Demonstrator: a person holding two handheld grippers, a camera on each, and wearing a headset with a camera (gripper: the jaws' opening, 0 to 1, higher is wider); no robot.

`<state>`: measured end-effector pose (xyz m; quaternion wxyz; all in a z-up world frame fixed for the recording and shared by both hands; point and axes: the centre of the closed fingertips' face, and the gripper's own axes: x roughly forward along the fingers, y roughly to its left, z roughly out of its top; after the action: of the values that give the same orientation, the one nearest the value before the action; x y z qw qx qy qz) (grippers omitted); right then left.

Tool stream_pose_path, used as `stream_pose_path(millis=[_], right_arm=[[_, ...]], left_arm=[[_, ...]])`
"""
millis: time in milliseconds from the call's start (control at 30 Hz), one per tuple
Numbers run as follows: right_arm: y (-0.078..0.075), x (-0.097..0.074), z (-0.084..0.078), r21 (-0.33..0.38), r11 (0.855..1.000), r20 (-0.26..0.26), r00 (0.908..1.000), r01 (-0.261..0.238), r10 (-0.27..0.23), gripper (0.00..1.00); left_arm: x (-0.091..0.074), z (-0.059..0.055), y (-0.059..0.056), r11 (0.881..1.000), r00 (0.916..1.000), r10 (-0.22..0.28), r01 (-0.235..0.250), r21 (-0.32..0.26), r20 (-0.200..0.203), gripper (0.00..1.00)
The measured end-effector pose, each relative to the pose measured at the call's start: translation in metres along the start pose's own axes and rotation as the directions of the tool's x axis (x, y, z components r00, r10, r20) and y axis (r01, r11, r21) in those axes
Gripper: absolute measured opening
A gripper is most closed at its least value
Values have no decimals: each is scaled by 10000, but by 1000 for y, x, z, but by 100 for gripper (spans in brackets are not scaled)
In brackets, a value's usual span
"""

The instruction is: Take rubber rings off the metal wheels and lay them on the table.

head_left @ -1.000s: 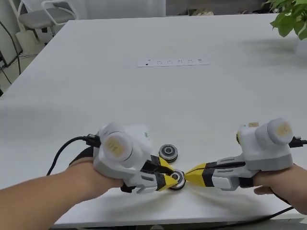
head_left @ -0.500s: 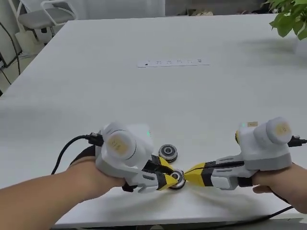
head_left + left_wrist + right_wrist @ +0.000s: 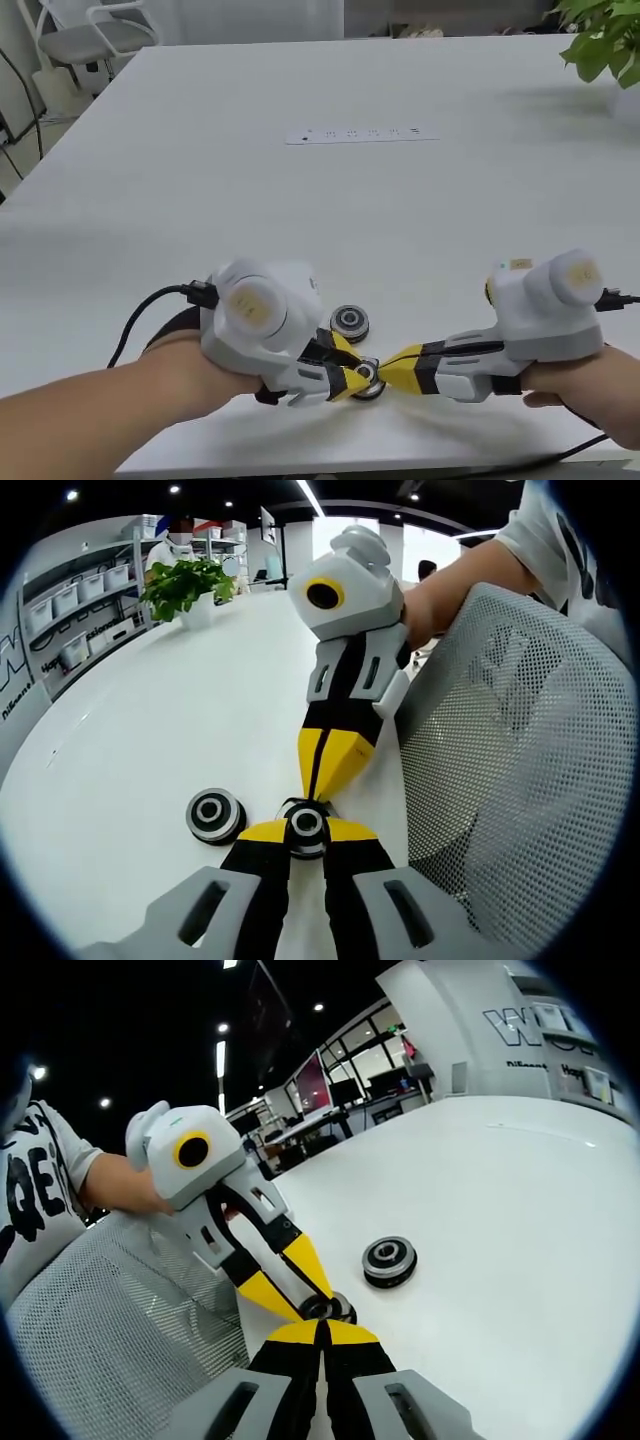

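White counter [image 3: 300, 200], two little wheels down at the near edge, that's pretty much the whole setup. The left tongs [image 3: 305, 832] are clamped on one metal wheel [image 3: 306, 822], a yellow tip on each side of it, holding it right at the counter edge, can't tell if it's touching the surface. The right tongs [image 3: 322, 1328] come in from the opposite side with the jaws squeezed almost completely together, and their tips are right up against that same wheel's rim. Honestly can't tell if they've pinched the rubber or are just pressed against it. The second wheel [image 3: 350, 320] sits flat on the counter just beyond the held one, near it but not touching, with its black rubber ring [image 3: 391, 1269] on it. Further back in the head view a white power strip [image 3: 360, 134] lies mid-counter, and a green plant [image 3: 600, 40] is at the far right corner. A grey mesh chair back [image 3: 520, 740] shows beside the counter in the left gripper view.
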<state>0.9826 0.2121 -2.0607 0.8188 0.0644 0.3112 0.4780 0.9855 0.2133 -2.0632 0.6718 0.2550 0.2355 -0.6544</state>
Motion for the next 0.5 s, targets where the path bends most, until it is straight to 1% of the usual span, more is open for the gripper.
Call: stream_pose_path(millis=[167,500], right_arm=[[3,1,1,-57,9999,40,9999,-131,131,0],[5,2,3,-110,9997,146,9997,-214,216,0]], left_arm=[[0,0,-1,10000,10000,-20,20,30,-14,7],[0,0,-1,10000,10000,-20,20,53,-15,7]])
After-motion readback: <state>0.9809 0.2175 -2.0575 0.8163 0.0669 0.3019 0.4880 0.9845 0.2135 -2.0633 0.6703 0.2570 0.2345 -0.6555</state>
